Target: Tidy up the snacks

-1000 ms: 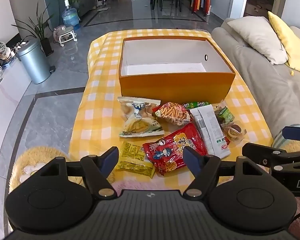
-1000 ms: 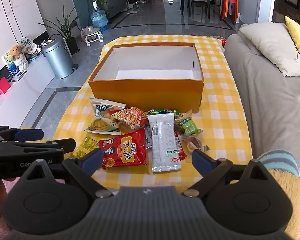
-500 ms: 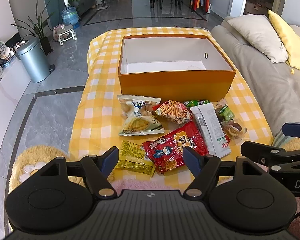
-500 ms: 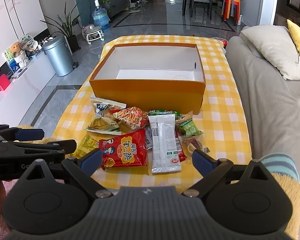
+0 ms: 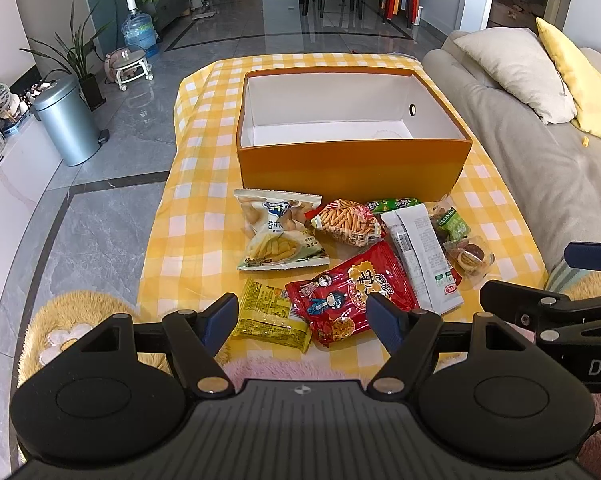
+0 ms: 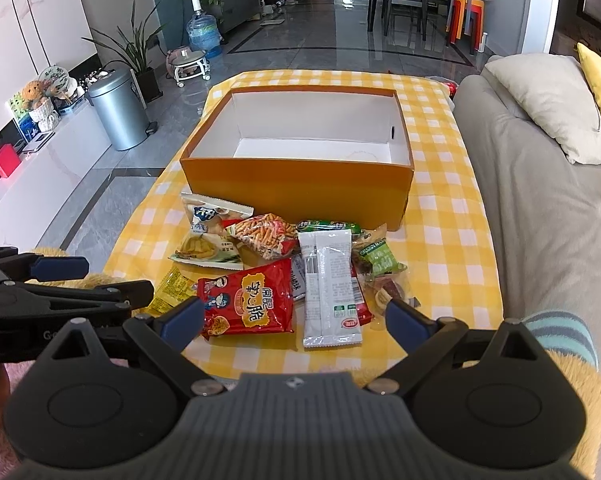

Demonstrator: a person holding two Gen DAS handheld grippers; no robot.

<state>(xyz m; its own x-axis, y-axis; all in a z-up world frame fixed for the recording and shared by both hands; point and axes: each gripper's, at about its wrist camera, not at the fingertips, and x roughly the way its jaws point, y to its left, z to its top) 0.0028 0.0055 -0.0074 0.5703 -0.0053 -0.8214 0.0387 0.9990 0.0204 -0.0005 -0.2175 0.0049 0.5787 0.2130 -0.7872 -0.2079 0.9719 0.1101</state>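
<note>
Snacks (image 5: 340,256) heaped at the near edge of the table (image 5: 188,216), orange box (image 5: 352,168) empty behind them.

The packets are gathered just in front of the box's near wall, probably so that each can be lifted the short way over it; nothing is seen inside the box, so the sorting is judged not yet begun. The red packet (image 6: 246,300) and the white packet (image 6: 330,280) lie nearest the near edge, the yellow packet (image 5: 270,312) toward the near left corner. The left gripper (image 5: 302,316) and the right gripper (image 6: 294,318) are both held spread wide above the near edge, with nothing gripped and nothing touched.
</note>
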